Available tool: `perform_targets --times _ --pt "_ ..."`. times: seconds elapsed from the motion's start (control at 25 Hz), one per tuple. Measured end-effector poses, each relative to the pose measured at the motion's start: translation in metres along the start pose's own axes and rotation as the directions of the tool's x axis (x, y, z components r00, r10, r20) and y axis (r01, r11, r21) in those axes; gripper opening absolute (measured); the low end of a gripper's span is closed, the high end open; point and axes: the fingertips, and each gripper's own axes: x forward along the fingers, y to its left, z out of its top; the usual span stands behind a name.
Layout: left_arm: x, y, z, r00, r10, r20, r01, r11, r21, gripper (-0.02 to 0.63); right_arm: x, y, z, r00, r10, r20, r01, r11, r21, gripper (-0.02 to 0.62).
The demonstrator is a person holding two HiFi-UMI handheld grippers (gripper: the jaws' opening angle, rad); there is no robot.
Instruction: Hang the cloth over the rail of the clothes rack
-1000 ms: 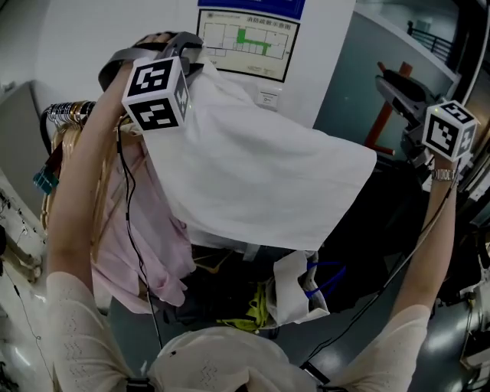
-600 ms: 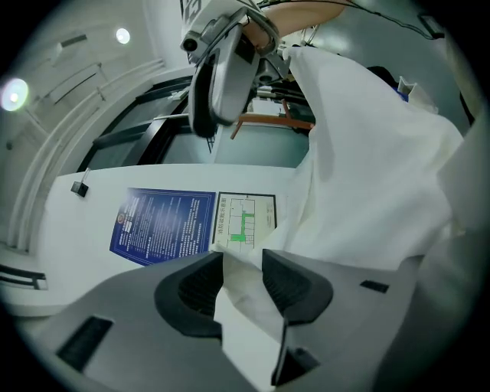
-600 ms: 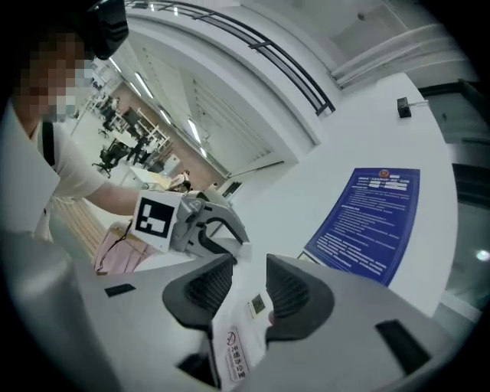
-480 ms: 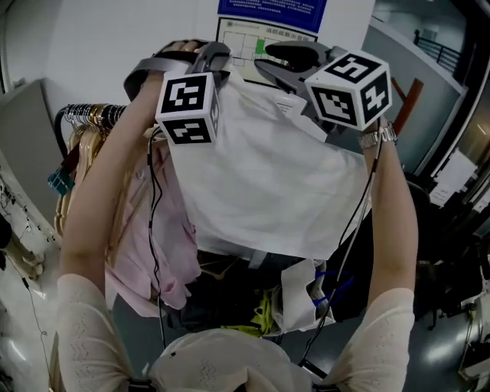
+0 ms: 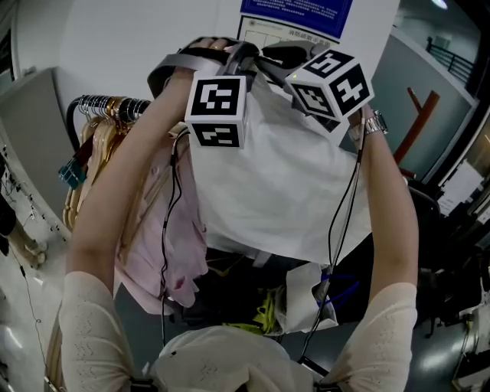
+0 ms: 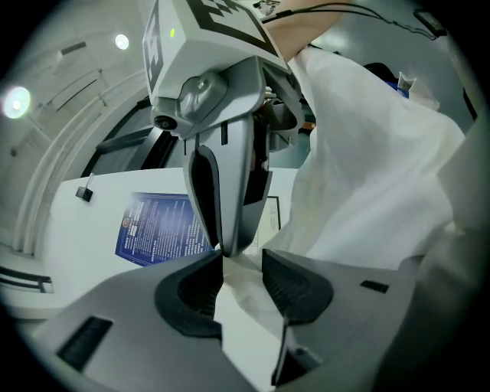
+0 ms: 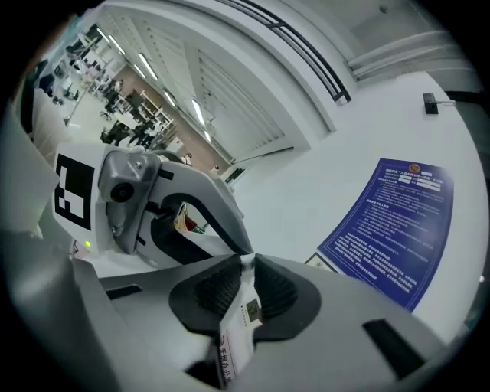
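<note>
A white cloth (image 5: 283,176) hangs from its top edge in front of me. My left gripper (image 5: 243,53) holds it high, shut on a fold of it (image 6: 243,264). My right gripper (image 5: 269,55) sits right beside the left one at the same top edge. Its jaws have just been closing, and the cloth's edge and a printed label (image 7: 237,337) are pinched between its pads (image 7: 246,268). The clothes rack's rail (image 5: 96,102) is off to the left, lower than both grippers. The cloth is not touching it.
Several hangers (image 5: 88,153) and a pink garment (image 5: 164,230) crowd the rail. A white bag with blue handles (image 5: 306,295) lies below the cloth among dark clutter. A wall with a blue poster (image 5: 295,8) stands straight ahead, and a red frame (image 5: 417,126) is at the right.
My right gripper swung in from the far right to the cloth's top edge beside the left gripper and closed on it. The left gripper kept the cloth held high.
</note>
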Motion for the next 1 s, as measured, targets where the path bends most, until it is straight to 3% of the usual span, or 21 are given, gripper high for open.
perform_targets --times 0.08,0.24,0.36,0.52,0.64,0.8,0.92,1.0 --pt "-0.003 0.002 0.003 1.0 0.017 0.009 -0.017 1.0 0.003 0.149 0.003 -0.004 -0.006 0.999 -0.03 -0.039 0.03 0.999 -0.012 0.035" --pt "-0.001 0.001 0.002 1.0 0.007 -0.009 -0.007 1.0 0.005 0.149 0.007 -0.015 -0.023 0.993 -0.082 -0.085 0.085 0.996 0.035 0.034" --pt "0.001 -0.002 0.001 1.0 -0.004 -0.01 0.004 1.0 -0.006 0.149 0.0 -0.019 -0.025 0.989 -0.134 -0.069 0.138 0.989 0.059 0.035" --pt "0.001 -0.003 -0.003 1.0 -0.018 -0.015 0.017 1.0 -0.013 0.149 -0.02 -0.044 -0.024 0.969 -0.242 -0.056 0.246 0.964 0.101 0.105" --pt "0.001 -0.002 -0.003 1.0 -0.012 -0.015 0.012 1.0 -0.017 0.149 -0.049 -0.067 -0.021 0.943 -0.331 -0.029 0.331 0.93 0.157 0.106" --pt "0.0 0.001 -0.001 1.0 0.02 -0.001 -0.02 1.0 -0.018 0.149 -0.087 -0.062 -0.011 0.947 -0.321 -0.003 0.316 0.93 0.19 0.106" --pt "0.001 0.015 -0.005 0.997 0.072 0.009 -0.071 0.995 -0.063 0.149 -0.116 -0.055 0.008 0.939 -0.343 0.029 0.332 0.926 0.178 0.106" --pt "-0.007 0.03 -0.008 0.994 0.103 0.034 -0.097 0.984 -0.152 0.149 -0.137 -0.05 0.016 0.92 -0.391 0.02 0.384 0.913 0.138 0.106"
